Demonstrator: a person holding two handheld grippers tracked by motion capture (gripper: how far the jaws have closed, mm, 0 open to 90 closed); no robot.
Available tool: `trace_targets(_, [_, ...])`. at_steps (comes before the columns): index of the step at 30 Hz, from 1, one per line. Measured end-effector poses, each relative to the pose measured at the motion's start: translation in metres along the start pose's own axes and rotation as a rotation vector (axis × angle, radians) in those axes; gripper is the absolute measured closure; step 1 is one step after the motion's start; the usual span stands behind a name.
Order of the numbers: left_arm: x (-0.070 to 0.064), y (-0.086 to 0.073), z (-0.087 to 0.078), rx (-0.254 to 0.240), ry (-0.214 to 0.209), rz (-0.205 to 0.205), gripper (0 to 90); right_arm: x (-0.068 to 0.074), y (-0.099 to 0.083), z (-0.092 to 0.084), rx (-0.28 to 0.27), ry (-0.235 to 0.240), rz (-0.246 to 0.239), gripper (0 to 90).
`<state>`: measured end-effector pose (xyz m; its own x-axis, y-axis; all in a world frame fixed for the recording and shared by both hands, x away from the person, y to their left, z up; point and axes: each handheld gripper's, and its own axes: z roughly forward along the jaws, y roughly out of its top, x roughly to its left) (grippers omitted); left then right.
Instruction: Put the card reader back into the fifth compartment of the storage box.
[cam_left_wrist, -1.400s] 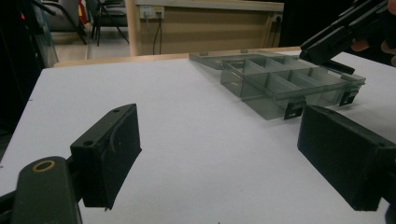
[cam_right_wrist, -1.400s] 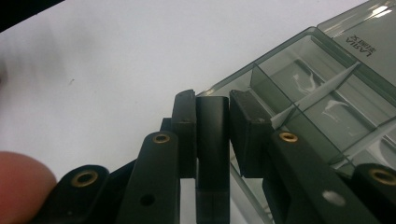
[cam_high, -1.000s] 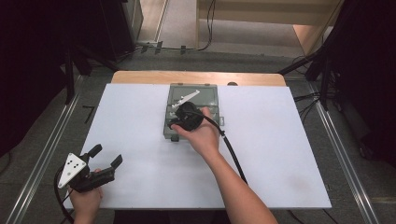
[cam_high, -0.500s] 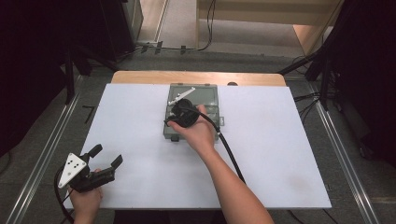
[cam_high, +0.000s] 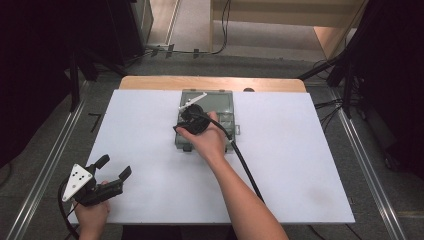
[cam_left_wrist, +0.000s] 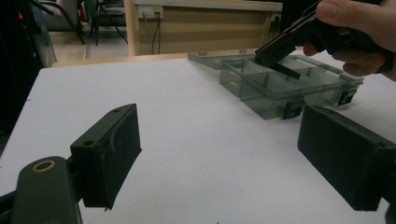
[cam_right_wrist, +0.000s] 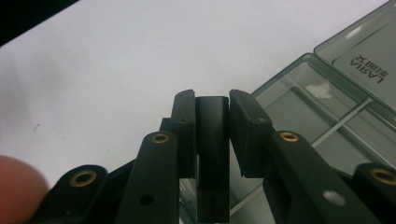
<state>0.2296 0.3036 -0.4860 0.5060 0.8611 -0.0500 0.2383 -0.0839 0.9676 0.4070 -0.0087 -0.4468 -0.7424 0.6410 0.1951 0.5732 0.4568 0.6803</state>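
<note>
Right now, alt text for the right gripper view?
The right gripper has its black fingers closed on a flat black rectangular bar, held over a smoky translucent plastic compartment box with its lid open on a white table.

Table (cam_high: 150, 125): white rectangular top, a strip of bare wood along its far edge. On it, one item: organiser box (cam_high: 220, 107) of smoky translucent plastic, divided into compartments, lid open and lying flat behind it, set at the middle of the far half. Remaining white surface bare, with faint smudges near the right front.
</note>
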Motion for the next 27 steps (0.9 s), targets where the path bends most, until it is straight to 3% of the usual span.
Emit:
trace_targets(5, [0.0, 0.0, 0.0, 0.0, 0.0, -0.001, 13.6, -0.004, -0.001, -0.004, -0.036, 0.006, 0.036, 22.1])
trace_targets(6, [0.0, 0.0, 0.0, 0.0, 0.0, -0.001, 13.6, -0.004, -0.003, -0.007, -0.041, 0.008, 0.045, 8.5])
trace_targets(10, [0.0, 0.0, 0.0, 0.0, -0.001, -0.001, 13.6, -0.005, -0.007, -0.014, -0.067, 0.018, 0.048, 7.9])
trace_targets(13, [0.0, 0.0, 0.0, 0.0, 0.0, -0.001, 13.5, -0.007, -0.012, -0.019, -0.079, 0.048, 0.056, 0.0])
trace_targets(19, [0.0, 0.0, 0.001, -0.001, 0.001, -0.001, 13.5, -0.007, -0.026, -0.032, -0.11, 0.016, 0.04, 0.0])
trace_targets(27, [-0.001, 0.0, 0.001, 0.002, 0.003, 0.003, 13.6, -0.011, -0.043, -0.054, -0.165, 0.008, 0.035, 0.0])
